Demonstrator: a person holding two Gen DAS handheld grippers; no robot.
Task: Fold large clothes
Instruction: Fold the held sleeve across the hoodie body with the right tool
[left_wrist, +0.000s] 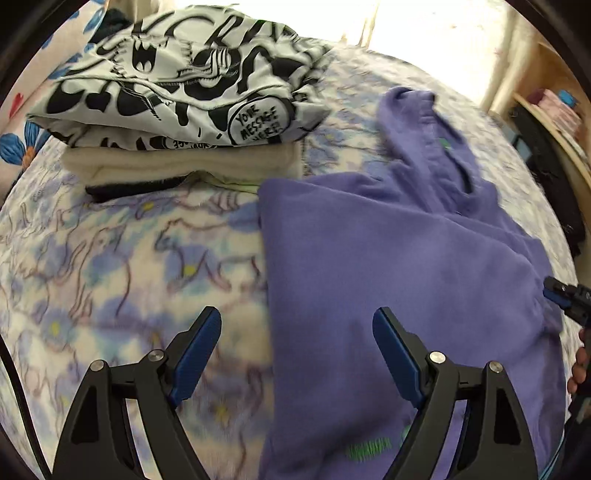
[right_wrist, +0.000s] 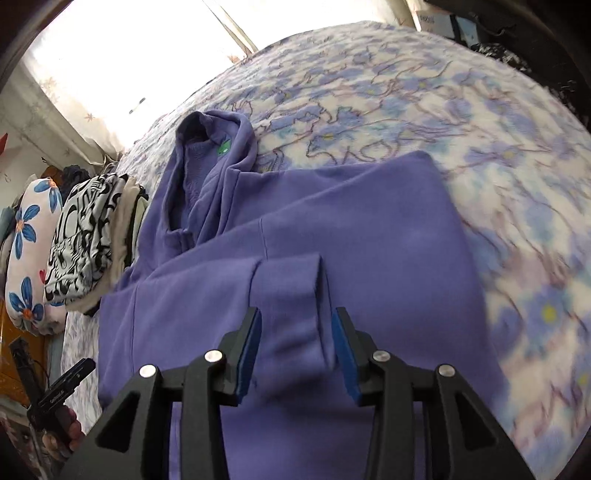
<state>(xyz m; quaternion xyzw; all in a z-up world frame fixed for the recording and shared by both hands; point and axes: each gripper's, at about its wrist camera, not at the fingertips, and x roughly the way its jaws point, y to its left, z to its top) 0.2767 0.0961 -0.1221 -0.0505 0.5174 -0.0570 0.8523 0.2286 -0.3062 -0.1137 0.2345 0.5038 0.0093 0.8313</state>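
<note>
A purple hoodie (left_wrist: 388, 266) lies partly folded on the flowered bedspread (left_wrist: 122, 258), hood at the far end, sides folded in. My left gripper (left_wrist: 297, 325) is open and empty above the hoodie's left edge. In the right wrist view the hoodie (right_wrist: 295, 221) has a sleeve cuff (right_wrist: 291, 295) laid over its body. My right gripper (right_wrist: 297, 332) is open with its pads either side of that cuff, not closed on it. The right gripper also shows at the left wrist view's right edge (left_wrist: 565, 299).
A stack of folded clothes, a black-and-white printed shirt (left_wrist: 177, 81) on top of cream and dark items, sits beyond the hoodie on the left. A flowered pillow (right_wrist: 29, 251) lies past it. Wooden shelves (left_wrist: 554, 118) stand to the right of the bed.
</note>
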